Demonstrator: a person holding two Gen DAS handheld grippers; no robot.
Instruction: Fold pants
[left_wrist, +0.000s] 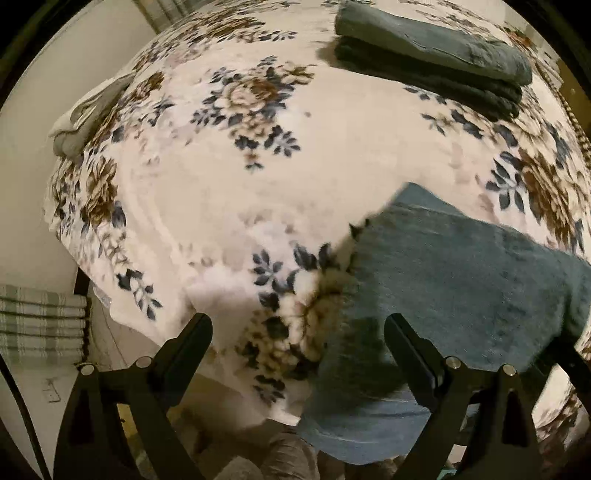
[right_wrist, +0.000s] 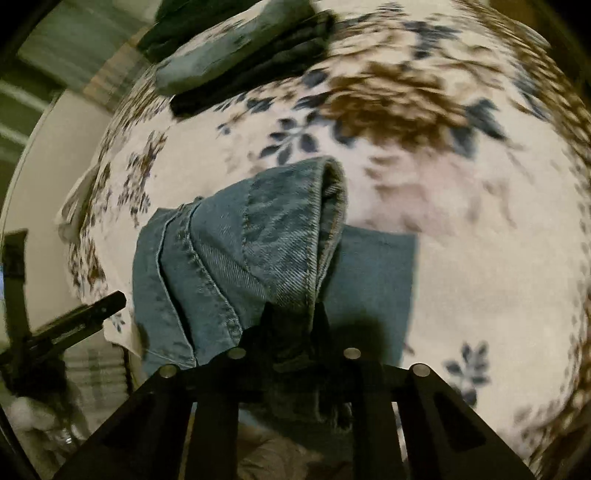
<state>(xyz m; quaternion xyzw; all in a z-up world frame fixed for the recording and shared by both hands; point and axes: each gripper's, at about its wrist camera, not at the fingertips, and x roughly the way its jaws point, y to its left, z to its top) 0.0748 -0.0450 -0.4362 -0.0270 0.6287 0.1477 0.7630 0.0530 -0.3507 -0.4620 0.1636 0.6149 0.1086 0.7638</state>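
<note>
The faded blue denim pants (right_wrist: 236, 258) hung off the floral blanket's (left_wrist: 258, 166) near edge, right gripper (right_wrist: 295, 314) pinching a bunched hem, left gripper (left_wrist: 299, 332) gaping empty. That one-sided hold could've dragged them off.

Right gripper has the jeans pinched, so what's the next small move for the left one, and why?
Probably bring the left gripper onto the jeans' near edge and close. Its jaws stand open with only the floral blanket and a denim edge between them, while the right gripper is shut on a bunched fold of denim. A fold likely needs two held points.
</note>
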